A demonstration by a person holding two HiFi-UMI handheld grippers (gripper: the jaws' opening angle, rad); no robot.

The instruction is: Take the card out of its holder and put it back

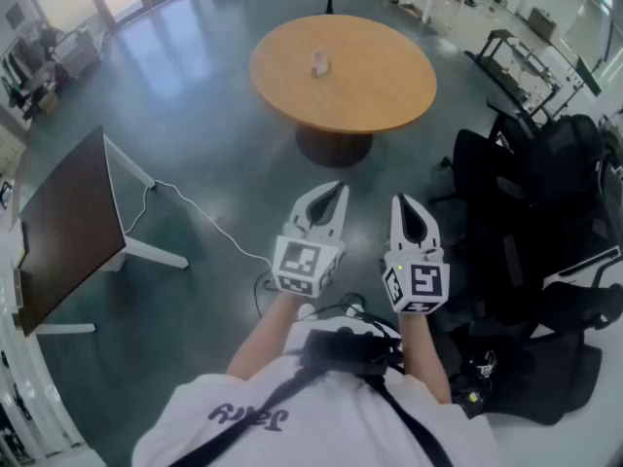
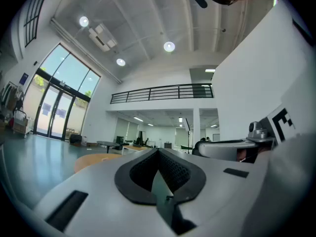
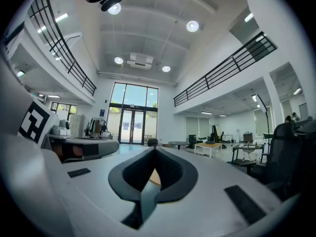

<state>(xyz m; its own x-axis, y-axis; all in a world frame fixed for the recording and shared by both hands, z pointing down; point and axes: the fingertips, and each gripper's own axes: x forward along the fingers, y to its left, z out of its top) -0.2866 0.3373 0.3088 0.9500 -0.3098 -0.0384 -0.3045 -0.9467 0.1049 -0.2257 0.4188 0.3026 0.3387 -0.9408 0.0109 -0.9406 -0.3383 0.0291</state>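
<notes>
While you stood well back from the round wooden tabletop [image 1: 375, 90], both tools hung out in front of your chest, side by side but not touching. Your left tool [image 1: 337, 190] had its jaws pressed together with nothing in them, and the left gripper view showed the two dark pads meeting at the tip, just the hall beyond. Same deal for your right tool [image 1: 401, 202]: jaws closed up tight, empty, and the right gripper view showed only a sliver of wood colour behind the pads. The marker cube on the left one [image 1: 304, 266] sat just beside the marker cube on the right one [image 1: 417, 285]. The card holder [image 1: 319, 62] stood upright on the tabletop, a bit left of the middle, well apart from both tools. It was a small clear thing, and honestly too tiny in the head view to say much about the card itself. Off to your left was a dark rectangular table [image 1: 68, 227] on white legs, with a white cable [image 1: 209, 224] trailing from it across the grey-green floor [image 1: 195, 134]. A pile of black chairs and bags [image 1: 545, 222] sat to your right.
</notes>
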